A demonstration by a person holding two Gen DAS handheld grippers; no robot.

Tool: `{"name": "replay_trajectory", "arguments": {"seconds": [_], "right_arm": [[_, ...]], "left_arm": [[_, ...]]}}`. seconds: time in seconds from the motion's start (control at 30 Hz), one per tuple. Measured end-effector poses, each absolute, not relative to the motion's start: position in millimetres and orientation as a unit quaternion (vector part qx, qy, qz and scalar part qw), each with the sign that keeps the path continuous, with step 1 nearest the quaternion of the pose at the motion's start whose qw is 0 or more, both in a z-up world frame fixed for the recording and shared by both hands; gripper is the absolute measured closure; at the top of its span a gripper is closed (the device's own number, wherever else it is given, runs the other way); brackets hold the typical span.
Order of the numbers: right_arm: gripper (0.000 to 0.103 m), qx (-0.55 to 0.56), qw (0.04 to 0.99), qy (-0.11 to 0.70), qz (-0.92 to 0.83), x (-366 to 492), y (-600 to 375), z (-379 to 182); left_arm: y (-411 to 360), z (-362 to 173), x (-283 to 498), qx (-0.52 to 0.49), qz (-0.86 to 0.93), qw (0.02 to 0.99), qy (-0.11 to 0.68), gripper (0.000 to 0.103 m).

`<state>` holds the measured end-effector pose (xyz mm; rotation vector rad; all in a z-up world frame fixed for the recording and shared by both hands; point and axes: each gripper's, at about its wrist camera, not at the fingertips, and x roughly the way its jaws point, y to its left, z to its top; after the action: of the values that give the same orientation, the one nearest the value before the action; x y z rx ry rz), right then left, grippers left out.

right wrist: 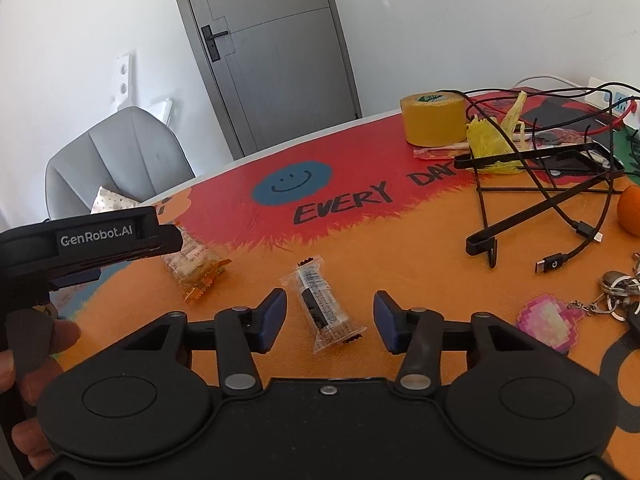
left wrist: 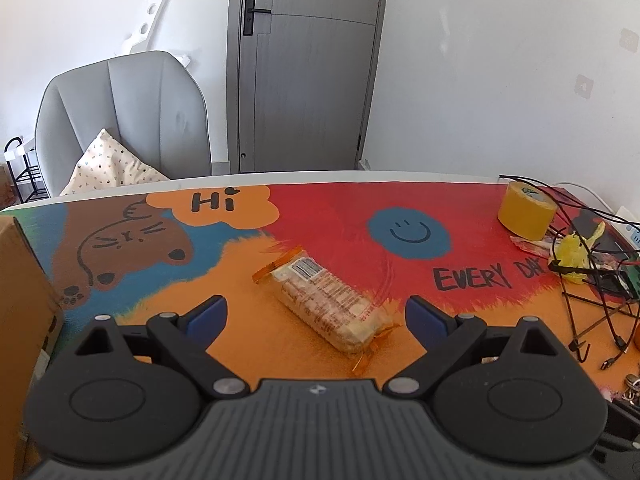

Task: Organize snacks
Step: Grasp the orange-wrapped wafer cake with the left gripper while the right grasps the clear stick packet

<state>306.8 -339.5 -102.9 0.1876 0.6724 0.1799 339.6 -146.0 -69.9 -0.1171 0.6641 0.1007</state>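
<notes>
1. Lying on the orange part of the painted desk [left wrist: 240, 332]: a cracker packet [left wrist: 328, 300] with orange crimped ends, set slantwise, barcode side up.
2. Left claw [left wrist: 316, 314]: jaws spread wide, one on each side of the near half of the cracker packet, blue pads not touching it.
3. Small clear-wrapped snack bar [right wrist: 326, 312] with a dark label: flat on the desk, to the right of the cracker packet and apart from it.
4. Right claw [right wrist: 330, 322]: jaws at a middling width, straddling the snack bar, a gap showing on both sides.
5. Person's hand [right wrist: 28, 364]: gripping the left device's handle, at the left edge of the right wrist view.
6. Far right of the desk: yellow tape roll [left wrist: 527, 211], crumpled yellow bag [right wrist: 490, 142], tangled black cables [right wrist: 560, 200].
7. Near right: keys with a pink pixel charm [right wrist: 548, 326]; an orange [right wrist: 630, 210] at the edge.
8. Left edge: cardboard box [left wrist: 20, 320].
9. Beyond the desk: grey chair [left wrist: 128, 120] with a cushion, grey door [left wrist: 308, 64].
</notes>
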Motion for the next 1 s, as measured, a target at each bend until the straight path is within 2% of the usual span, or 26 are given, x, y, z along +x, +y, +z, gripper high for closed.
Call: {"name": "replay_trajectory", "arguments": {"seconds": [0.27, 0.37, 0.43, 0.47, 0.57, 0.7, 1.0], "right_arm": [[0.060, 0.086, 0.935, 0.334, 0.083, 319.2, -338.1, -107.8], [0.070, 0.085, 0.936, 0.332, 0.080, 322.5, -336.2, -108.7], [0.078, 0.085, 0.937, 0.331, 0.075, 323.7, -336.3, -109.3], [0.079, 0.088, 0.937, 0.331, 0.073, 324.3, -337.4, -109.4], [0.081, 0.092, 0.936, 0.331, 0.069, 323.9, -339.0, -110.0], [0.083, 0.088, 0.937, 0.332, 0.066, 318.9, -334.9, -109.6], [0.084, 0.123, 0.939, 0.315, 0.066, 288.8, -325.7, -101.3]], "left_arm": [[-154.3, -87.8, 369.6, -0.048, 0.064, 0.938, 0.338, 0.008], [-153.5, -95.8, 375.6, -0.049, 0.075, 0.934, 0.345, 0.008], [-151.1, -100.2, 377.2, -0.051, 0.077, 0.932, 0.352, 0.014], [-149.8, -101.9, 377.3, -0.052, 0.077, 0.930, 0.355, 0.016], [-147.0, -104.8, 372.1, -0.050, 0.078, 0.931, 0.353, 0.032], [-140.6, -102.7, 363.0, -0.047, 0.076, 0.934, 0.347, 0.069], [-125.6, -83.9, 321.9, -0.055, 0.027, 0.943, 0.327, 0.070]]}}
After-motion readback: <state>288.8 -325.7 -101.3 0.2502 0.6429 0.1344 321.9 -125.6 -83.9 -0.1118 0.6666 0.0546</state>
